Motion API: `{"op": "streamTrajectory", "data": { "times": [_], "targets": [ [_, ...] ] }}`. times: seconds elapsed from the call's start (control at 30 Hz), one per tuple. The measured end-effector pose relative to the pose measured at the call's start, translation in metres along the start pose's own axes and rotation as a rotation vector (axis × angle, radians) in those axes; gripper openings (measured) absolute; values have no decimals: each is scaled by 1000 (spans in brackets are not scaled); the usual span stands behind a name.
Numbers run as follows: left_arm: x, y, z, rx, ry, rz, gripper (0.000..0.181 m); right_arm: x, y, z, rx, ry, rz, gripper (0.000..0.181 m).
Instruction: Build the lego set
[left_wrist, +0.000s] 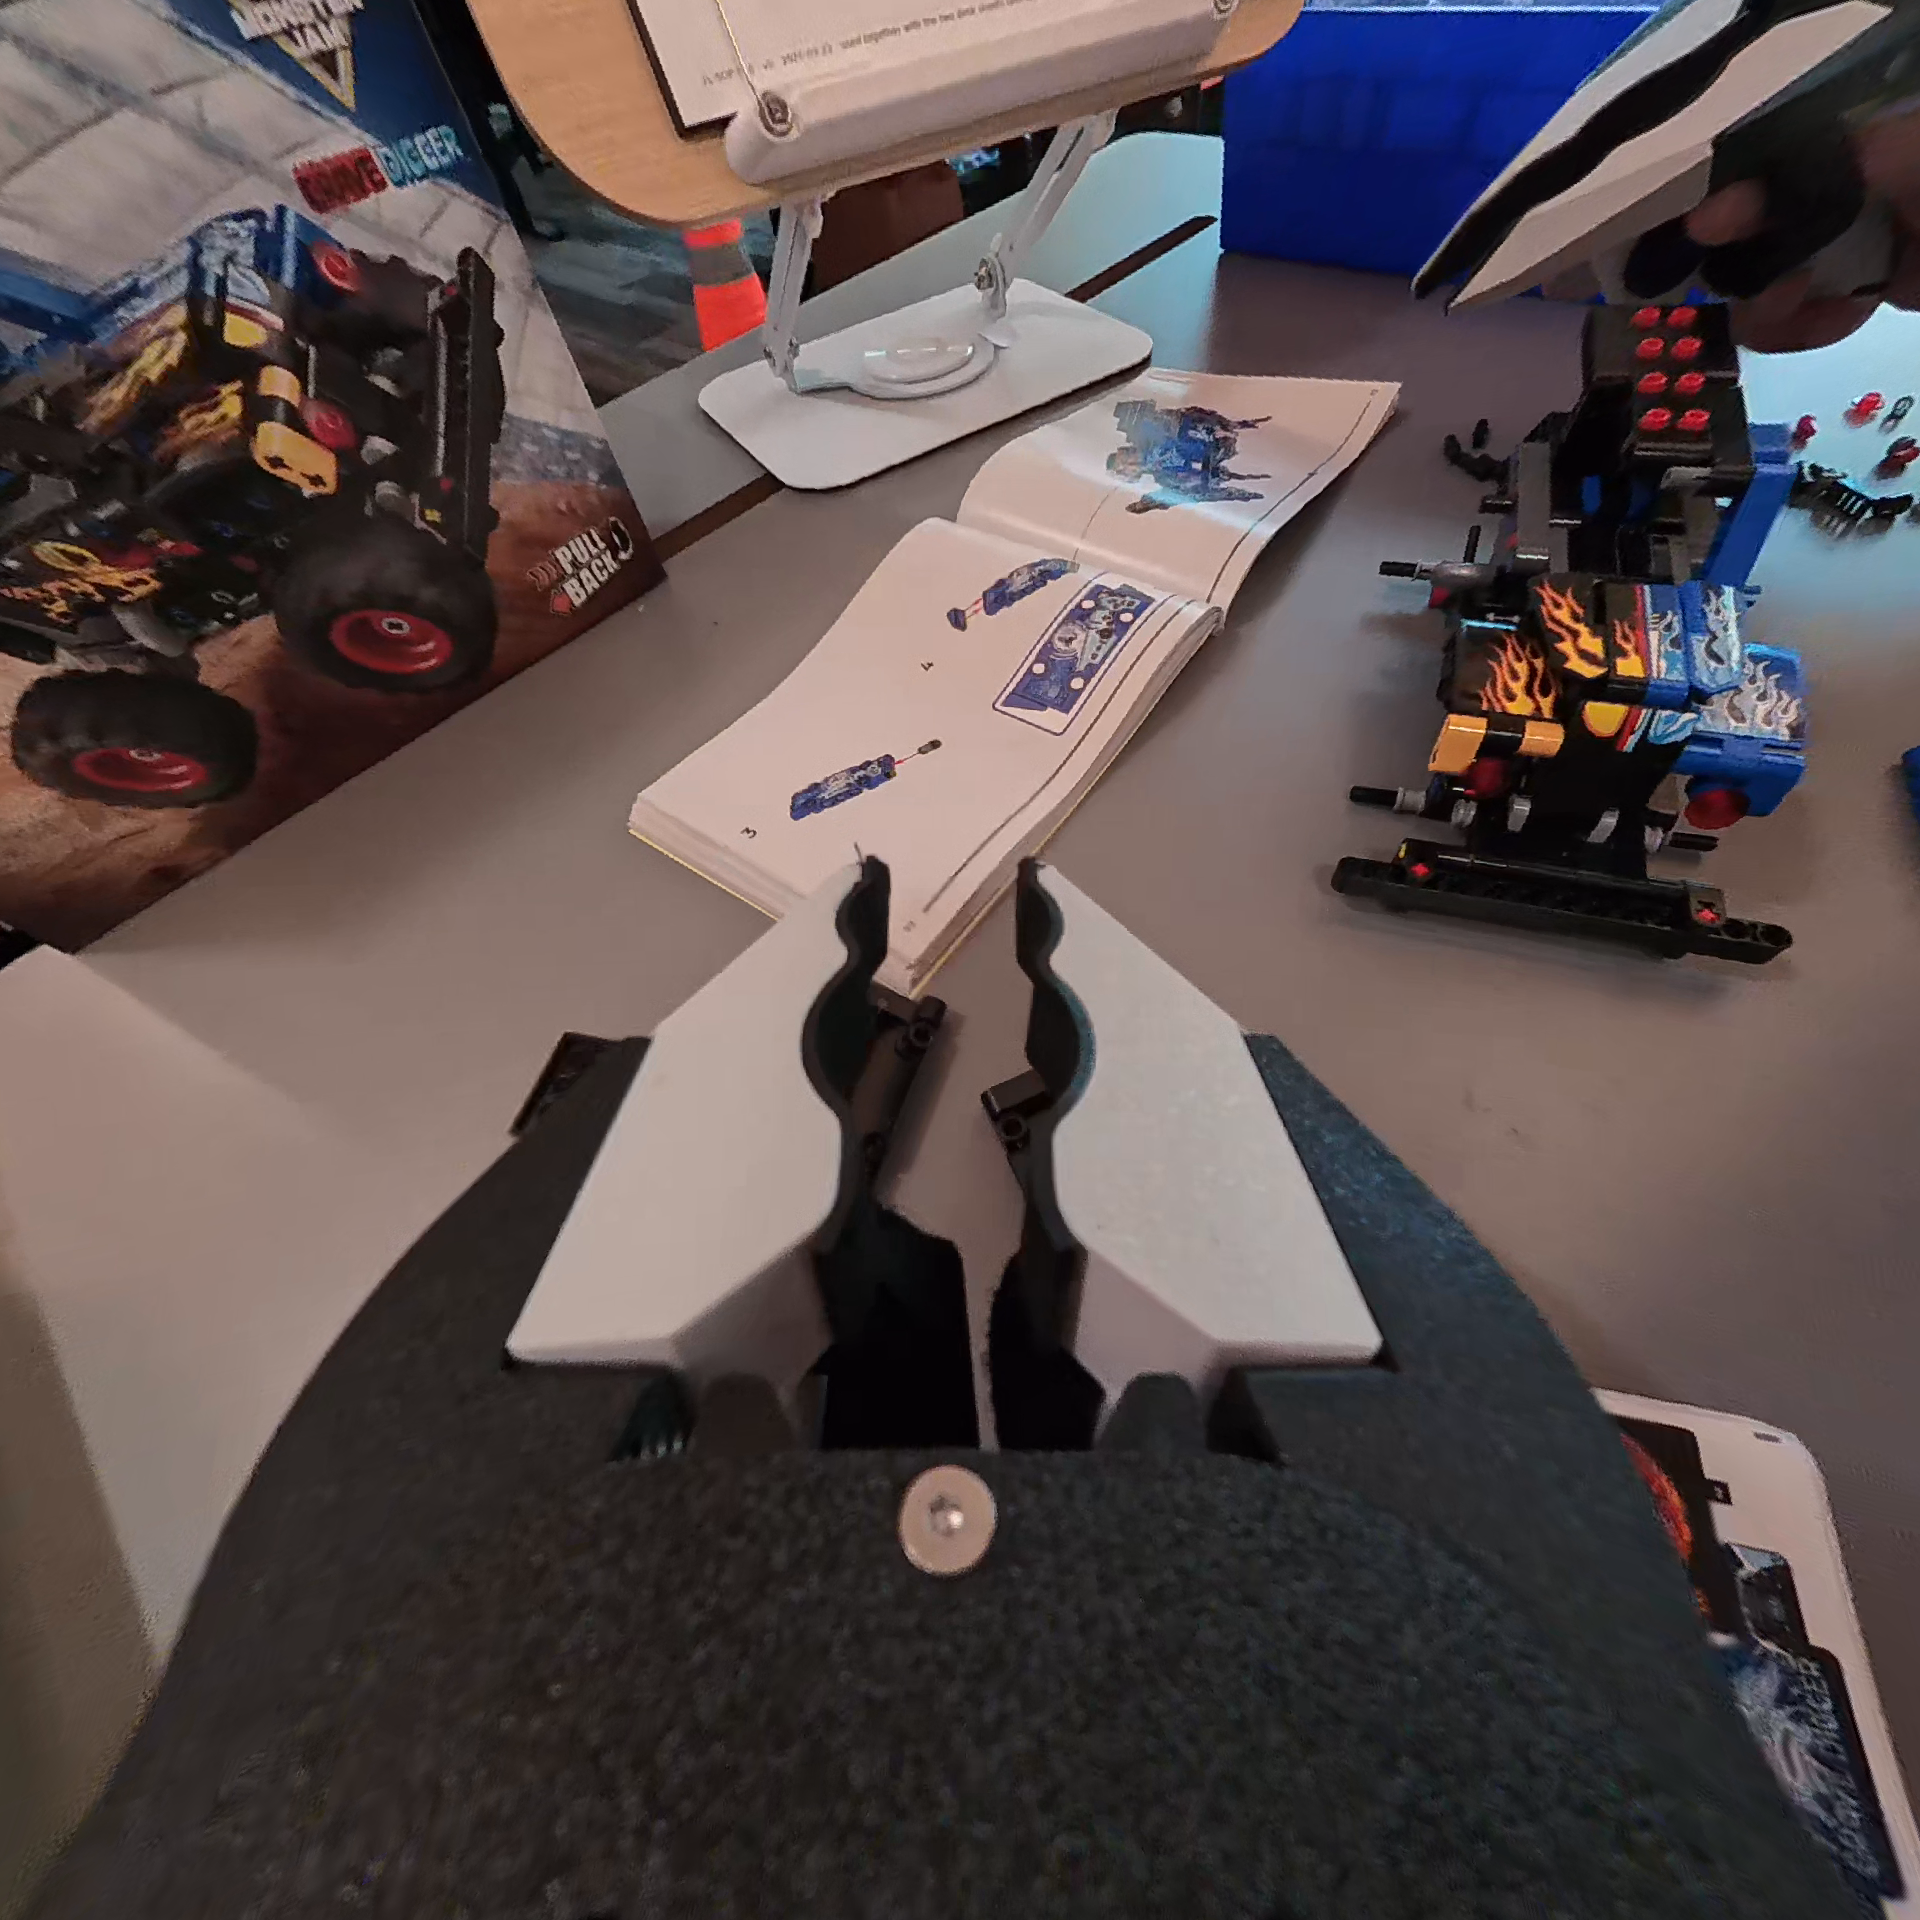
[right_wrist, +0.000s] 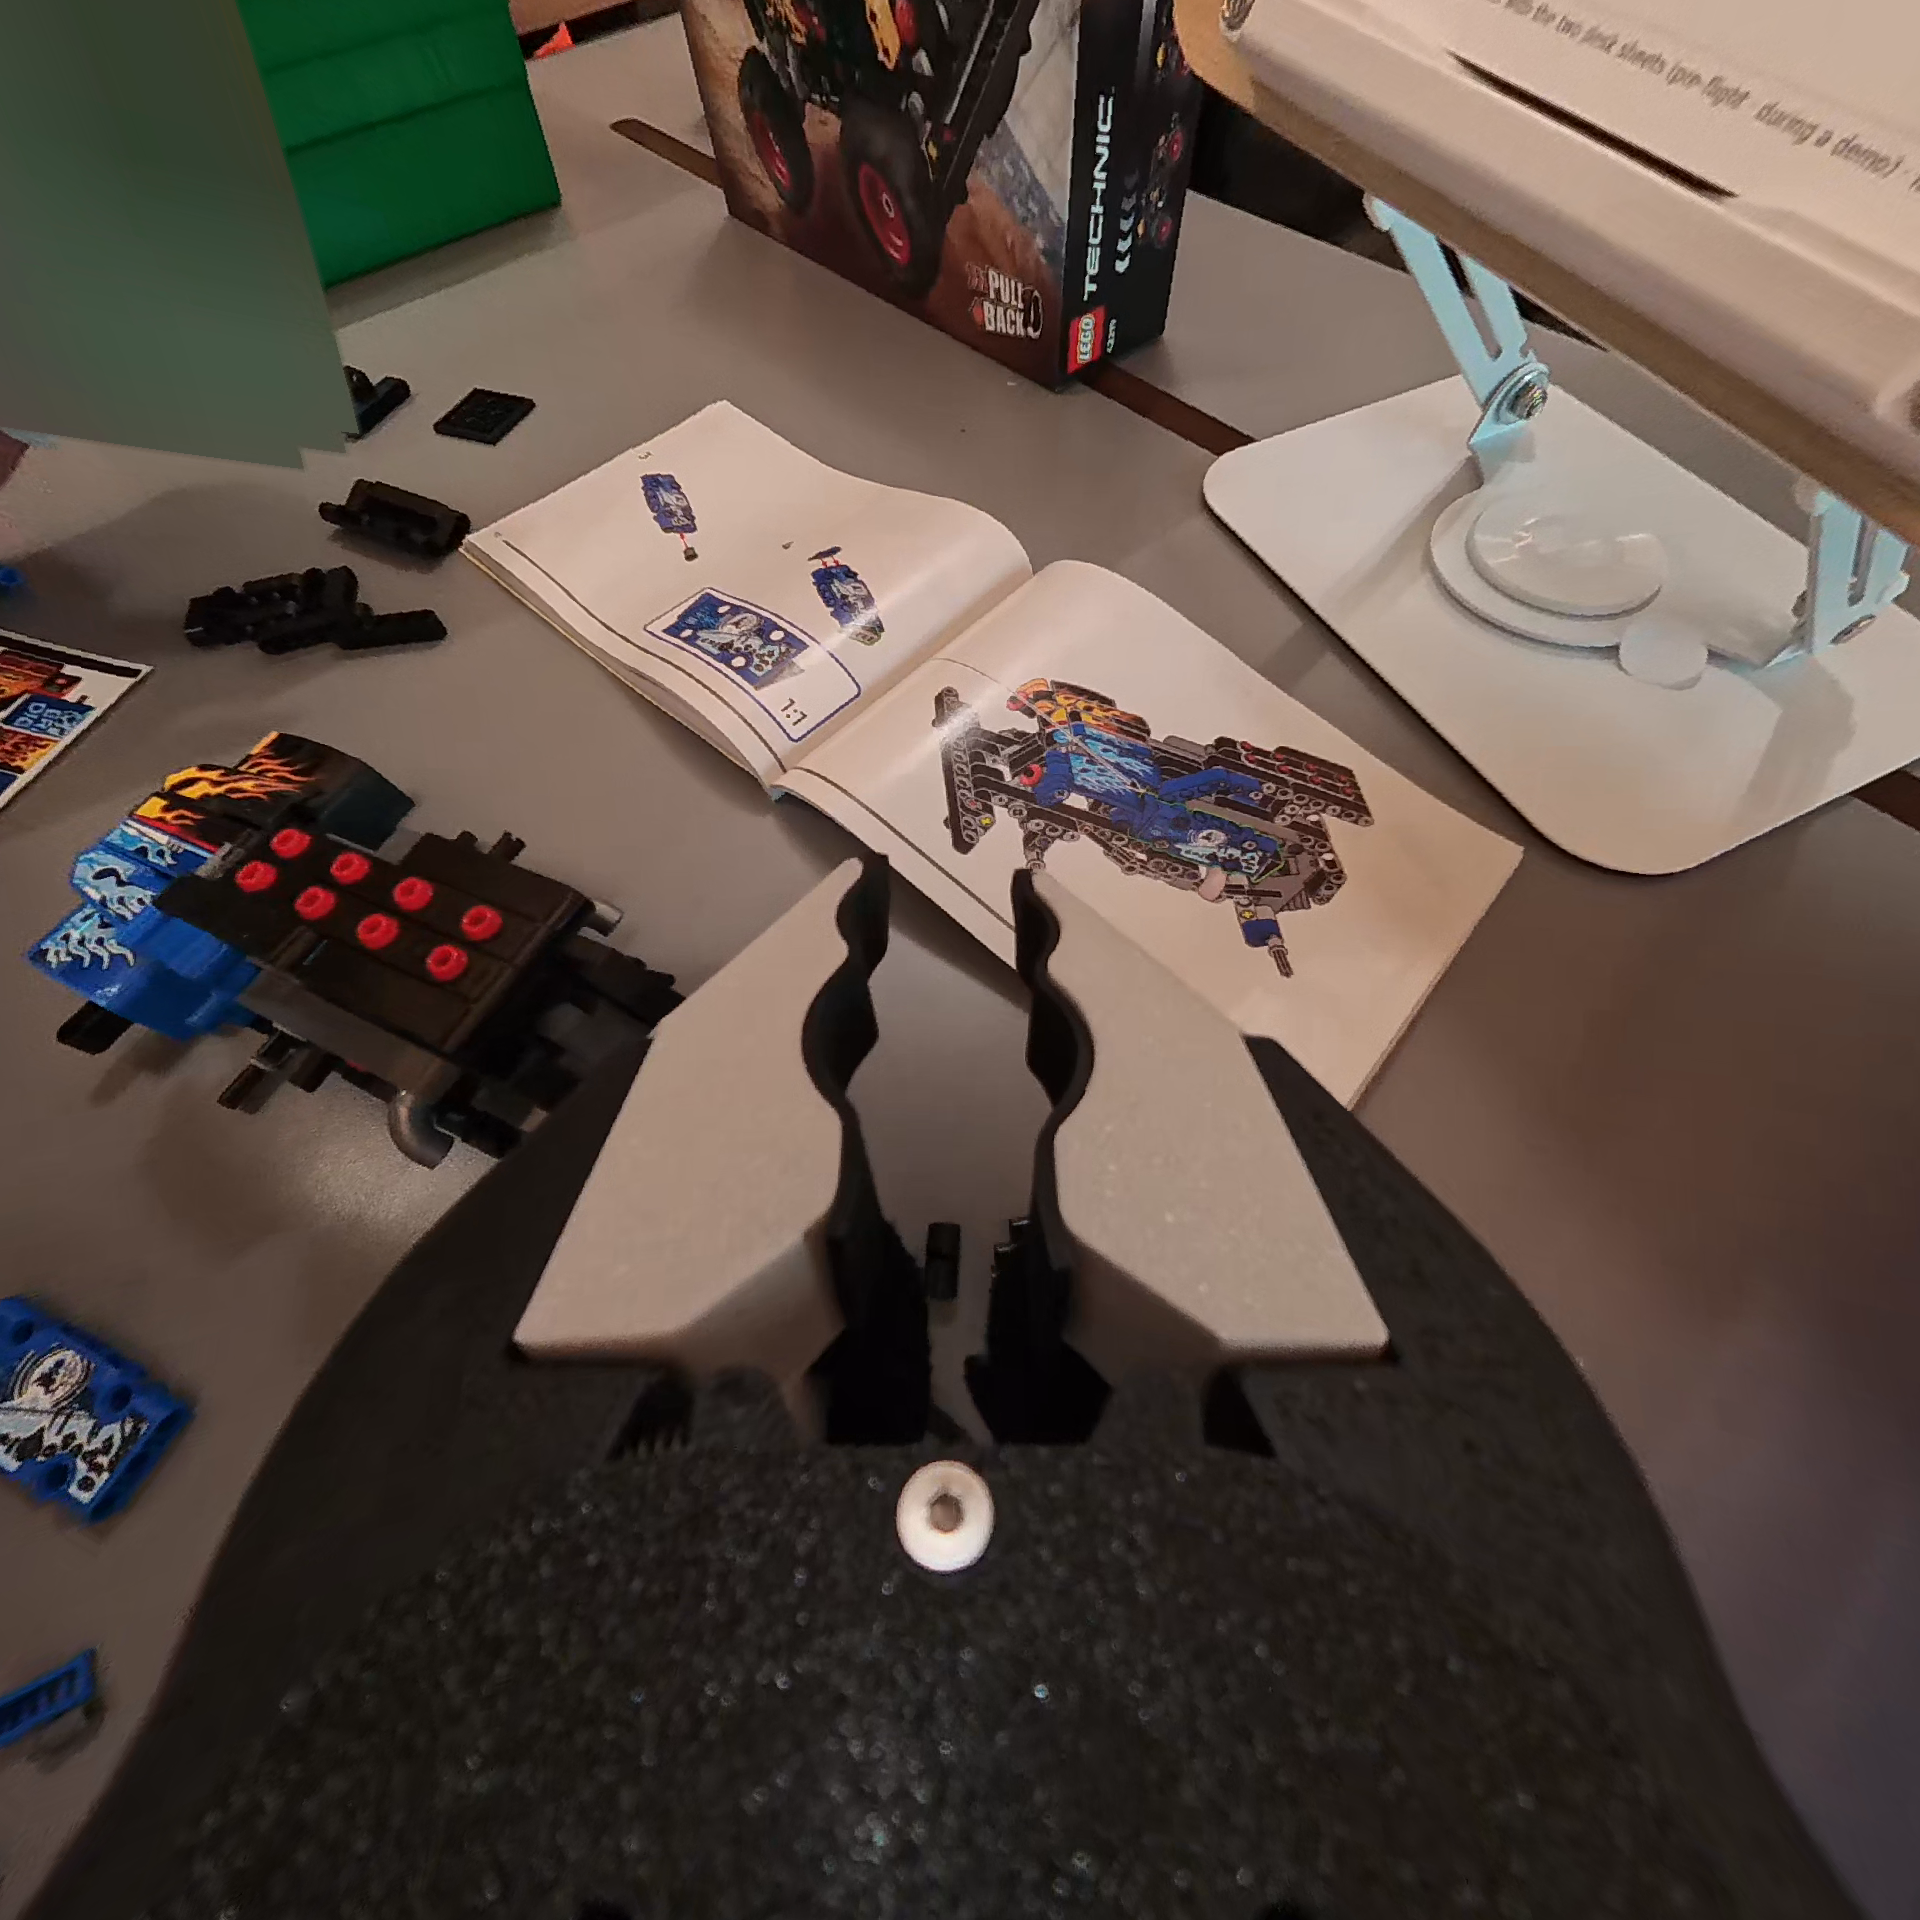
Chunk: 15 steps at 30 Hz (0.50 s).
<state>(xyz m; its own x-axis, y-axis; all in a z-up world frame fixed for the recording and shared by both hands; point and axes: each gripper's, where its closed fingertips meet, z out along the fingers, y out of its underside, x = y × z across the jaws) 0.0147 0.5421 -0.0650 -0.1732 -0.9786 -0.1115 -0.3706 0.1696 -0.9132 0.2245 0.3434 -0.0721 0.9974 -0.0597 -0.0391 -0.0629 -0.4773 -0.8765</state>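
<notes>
The partly built truck (left_wrist: 1600, 665), black and blue with flame stickers and red studs, lies on the grey table (left_wrist: 1351, 1195) at the right. It also shows in the right wrist view (right_wrist: 343, 935) at the left. My left gripper (left_wrist: 951, 883) is open over the near corner of the open instruction booklet (left_wrist: 987, 665). Two small black pieces (left_wrist: 914, 1034) show in its gap; I cannot tell whether they touch the pads. My right gripper (right_wrist: 945, 883) is open above the booklet (right_wrist: 1143, 790), right of the truck. A small black pin (right_wrist: 940, 1257) shows deep in its gap. The right gripper (left_wrist: 1455, 281) also shows beyond the truck.
The set's box (left_wrist: 260, 468) stands at the left. A white stand (left_wrist: 914, 384) holds a board behind the booklet. Blue bin (left_wrist: 1403, 125) and green bin (right_wrist: 395, 125) sit at the back. Loose black pieces (right_wrist: 312, 613), a blue panel (right_wrist: 73, 1413) and a sticker sheet (right_wrist: 52, 707) lie near the truck. My right fingertips sit around 30 cm from my left ones. The small black pin (right_wrist: 940, 1257) is about 9 cm from my right fingertips and 35 cm from my left. Left tips and right tips are each some 15 cm from the partly built truck (left_wrist: 1600, 665). My right wrist view (right_wrist: 180, 792) looks at it from another angle.
</notes>
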Motion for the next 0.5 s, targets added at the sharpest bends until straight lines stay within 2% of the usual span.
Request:
{"op": "streamTrajectory", "data": {
  "times": [0.5],
  "targets": [
    [-11,14,4,-62,-21,-58,22,1,7,4,-28,18,-36,23]
  ]
}}
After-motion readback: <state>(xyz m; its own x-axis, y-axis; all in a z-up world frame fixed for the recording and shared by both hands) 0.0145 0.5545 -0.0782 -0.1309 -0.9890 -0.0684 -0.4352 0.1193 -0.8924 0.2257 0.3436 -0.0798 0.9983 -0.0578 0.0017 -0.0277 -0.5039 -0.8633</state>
